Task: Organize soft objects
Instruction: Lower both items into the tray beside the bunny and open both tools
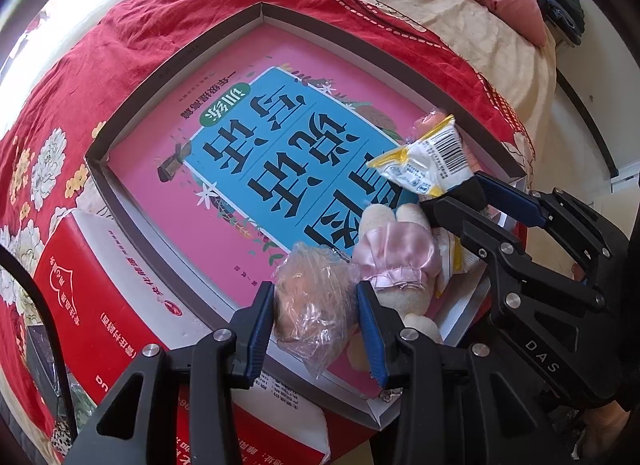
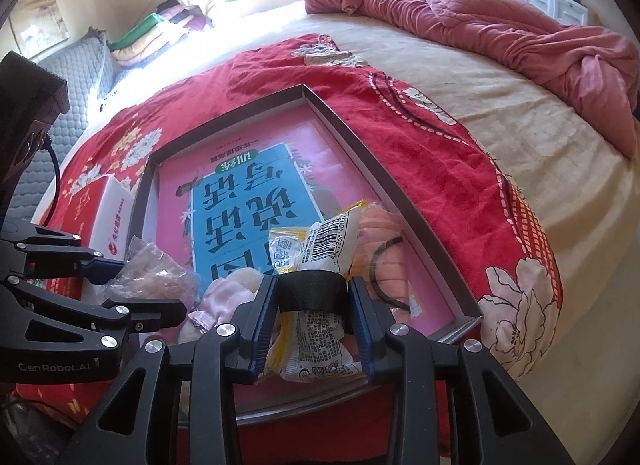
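Between my right fingers (image 2: 312, 295) sits the yellow snack packet (image 2: 320, 241), barely pinched above the tray (image 1: 168, 65), so I should loosen them fully and lift clear, while my left fingers (image 1: 316, 301) grip the plastic-wrapped bun (image 1: 312, 305) beside the plush toy (image 1: 396, 261).

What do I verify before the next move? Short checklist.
1. Left gripper shut on the clear bag: ok.
2. Right gripper shut on the snack packet: ok.
3. Both loads over the tray: ok.
4. Bare space on the book for setting down: ok.
5. Plush toy clear of the left gripper's fingers: cannot tell, it lies right beside one.
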The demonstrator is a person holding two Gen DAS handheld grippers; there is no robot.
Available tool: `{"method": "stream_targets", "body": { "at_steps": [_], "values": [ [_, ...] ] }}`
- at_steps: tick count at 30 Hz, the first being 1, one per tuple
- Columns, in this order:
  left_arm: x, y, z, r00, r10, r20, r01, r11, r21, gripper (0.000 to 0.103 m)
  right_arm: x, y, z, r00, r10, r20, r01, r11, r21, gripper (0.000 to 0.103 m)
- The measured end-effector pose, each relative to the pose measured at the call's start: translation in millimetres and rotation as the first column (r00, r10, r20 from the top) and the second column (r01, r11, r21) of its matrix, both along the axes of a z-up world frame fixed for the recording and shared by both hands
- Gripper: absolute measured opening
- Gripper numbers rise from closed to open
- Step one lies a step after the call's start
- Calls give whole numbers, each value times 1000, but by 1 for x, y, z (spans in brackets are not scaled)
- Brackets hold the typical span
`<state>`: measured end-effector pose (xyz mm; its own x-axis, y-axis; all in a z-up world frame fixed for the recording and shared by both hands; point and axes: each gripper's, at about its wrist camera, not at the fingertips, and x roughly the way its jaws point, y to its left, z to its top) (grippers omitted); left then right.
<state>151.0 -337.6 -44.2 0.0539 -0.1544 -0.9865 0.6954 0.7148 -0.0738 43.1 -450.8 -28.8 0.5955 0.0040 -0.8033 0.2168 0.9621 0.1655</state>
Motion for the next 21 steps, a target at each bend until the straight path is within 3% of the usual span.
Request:
{"method": "stream_targets", "body": {
  "at_steps": [3,15,21],
  "values": [
    [-1,1,0,1000,0,2,0,1000,1,41,0,2,3,1000,2,2,-2,1000,-11,38],
    [0,2,1,1000,4,8,-4,1000,12,45,-4,5,20,1000,-4,20,5,998,-57,58],
    [5,12,5,999,32,-5,-33,999,-28,46,-5,7,30,999,-11,37,15,996,-87,65]
  ]
}}
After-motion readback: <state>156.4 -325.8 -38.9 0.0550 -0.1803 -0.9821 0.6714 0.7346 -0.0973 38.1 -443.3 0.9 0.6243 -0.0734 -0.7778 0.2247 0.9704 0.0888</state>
